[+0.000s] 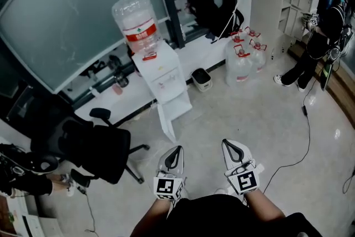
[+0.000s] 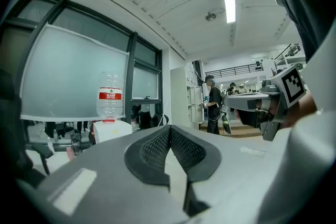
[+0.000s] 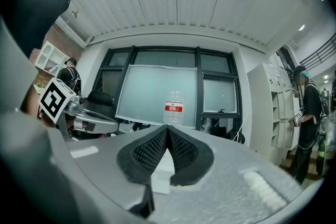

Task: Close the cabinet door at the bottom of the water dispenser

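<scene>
Window (image 1: 66, 19) wall, head view: water dispenser (image 1: 161, 72) stands there, its bottom cabinet door (image 1: 166, 121) swung open. Left gripper (image 1: 176, 151) and right gripper (image 1: 228, 146) both clenched, empty, well apart from it. Gripper views catch only the bottle (image 3: 174, 107); the door is hidden behind the jaws.

A: L gripper (image 1: 177, 150) state?
B: Jaws shut, pads together, nothing btwn. Points level, fwd.
A: R gripper (image 1: 226, 144)?
B: Same: shut, empty, level. Just beside L, approx parallel, not touching.
A: Arms?
B: Both forearms (image 1: 148, 222) reach fwd from bottom edge of head view. Marker cubes (image 1: 168, 187) face up twd cam.
</scene>
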`<act>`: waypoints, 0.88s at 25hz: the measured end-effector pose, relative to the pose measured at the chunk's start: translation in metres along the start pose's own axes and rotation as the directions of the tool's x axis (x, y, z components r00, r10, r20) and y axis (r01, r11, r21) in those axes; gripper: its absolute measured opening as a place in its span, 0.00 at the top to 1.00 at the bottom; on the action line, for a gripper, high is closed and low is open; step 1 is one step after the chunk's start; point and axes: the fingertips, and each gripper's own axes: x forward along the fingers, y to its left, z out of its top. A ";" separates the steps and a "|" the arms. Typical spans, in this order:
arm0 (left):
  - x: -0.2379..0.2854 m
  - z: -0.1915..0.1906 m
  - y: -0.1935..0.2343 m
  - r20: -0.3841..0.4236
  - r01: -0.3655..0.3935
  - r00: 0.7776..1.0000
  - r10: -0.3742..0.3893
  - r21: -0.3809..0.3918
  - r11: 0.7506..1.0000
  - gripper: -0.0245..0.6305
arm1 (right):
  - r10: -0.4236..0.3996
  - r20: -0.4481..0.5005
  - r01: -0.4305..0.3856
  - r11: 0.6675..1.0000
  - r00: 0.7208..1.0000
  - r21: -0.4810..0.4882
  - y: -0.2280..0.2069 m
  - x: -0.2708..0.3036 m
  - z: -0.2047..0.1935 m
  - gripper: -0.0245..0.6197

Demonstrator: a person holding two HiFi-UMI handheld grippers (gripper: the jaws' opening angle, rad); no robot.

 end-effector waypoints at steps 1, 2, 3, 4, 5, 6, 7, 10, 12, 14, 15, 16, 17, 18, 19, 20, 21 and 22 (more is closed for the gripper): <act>0.000 -0.004 -0.006 -0.004 -0.001 1.000 0.001 -0.002 1.000 0.93 | 0.006 -0.008 -0.006 1.000 1.000 -0.015 -0.003 -0.005 -0.002 0.96; 0.001 -0.007 -0.012 -0.008 -0.003 1.000 0.003 -0.006 1.000 0.93 | 0.009 -0.014 -0.009 1.000 1.000 -0.024 -0.005 -0.009 -0.004 0.96; 0.002 -0.009 -0.018 -0.011 -0.005 1.000 0.005 -0.010 1.000 0.93 | 0.007 -0.016 -0.007 1.000 1.000 -0.025 -0.008 -0.011 -0.006 0.96; 0.004 -0.010 -0.023 -0.014 -0.005 1.000 0.005 -0.014 1.000 0.93 | 0.001 -0.013 -0.001 1.000 1.000 -0.017 -0.013 -0.013 -0.007 0.96; 0.005 -0.011 -0.029 -0.019 0.000 1.000 0.000 -0.014 1.000 0.93 | -0.007 -0.009 0.007 1.000 1.000 -0.006 -0.018 -0.015 -0.008 0.96; 0.007 -0.012 -0.035 -0.024 0.008 1.000 -0.008 -0.010 1.000 0.93 | -0.016 -0.007 0.016 1.000 1.000 0.007 -0.023 -0.016 -0.009 0.96; 0.009 -0.012 -0.039 -0.025 0.016 1.000 -0.017 -0.003 1.000 0.93 | -0.026 -0.011 0.026 0.999 1.000 0.021 -0.028 -0.018 -0.012 0.96; 0.018 -0.015 -0.039 -0.029 0.017 0.999 -0.017 0.007 1.000 0.93 | -0.039 -0.030 0.039 0.999 0.999 0.011 -0.044 -0.016 -0.021 0.96; 0.029 -0.017 -0.031 -0.032 0.011 0.999 -0.011 -0.001 1.000 0.93 | -0.040 -0.030 0.040 0.999 0.999 -0.014 -0.053 -0.007 -0.023 0.96; 0.042 -0.013 -0.023 -0.029 0.009 1.000 -0.009 -0.004 1.000 0.93 | -0.043 -0.026 0.043 0.999 0.999 -0.019 -0.061 0.005 -0.022 0.96; 0.048 -0.013 -0.018 -0.026 0.009 1.000 -0.009 -0.004 1.000 0.93 | -0.045 -0.025 0.044 0.999 0.999 -0.019 -0.064 0.011 -0.022 0.96; 0.054 -0.012 -0.014 -0.023 0.011 1.000 -0.011 -0.004 1.000 0.93 | -0.046 -0.024 0.046 0.999 0.999 -0.020 -0.067 0.018 -0.021 0.96; 0.060 -0.011 -0.010 -0.020 0.014 1.000 -0.014 -0.004 1.000 0.93 | -0.048 -0.023 0.048 0.999 0.999 -0.024 -0.070 0.025 -0.020 0.96; 0.066 -0.010 -0.005 -0.017 0.017 1.000 -0.017 -0.004 1.000 0.93 | -0.050 -0.018 0.050 0.998 0.999 -0.032 -0.073 0.032 -0.019 0.96; 0.073 -0.009 0.002 -0.015 0.019 1.000 -0.019 -0.003 1.000 0.93 | -0.053 -0.010 0.052 0.998 0.999 -0.042 -0.075 0.040 -0.017 0.96; 0.079 -0.008 0.009 -0.013 0.020 1.000 -0.020 -0.001 1.000 0.93 | -0.055 0.000 0.055 0.997 0.998 -0.049 -0.078 0.049 -0.015 0.96; 0.086 -0.007 0.016 -0.011 0.020 1.000 -0.020 0.000 1.000 0.93 | -0.057 0.010 0.057 0.997 0.998 -0.050 -0.081 0.058 -0.014 0.96; 0.092 -0.006 0.024 -0.009 0.020 1.000 -0.020 0.002 1.000 0.93 | -0.056 0.015 0.057 0.997 0.998 -0.050 -0.084 0.068 -0.013 0.96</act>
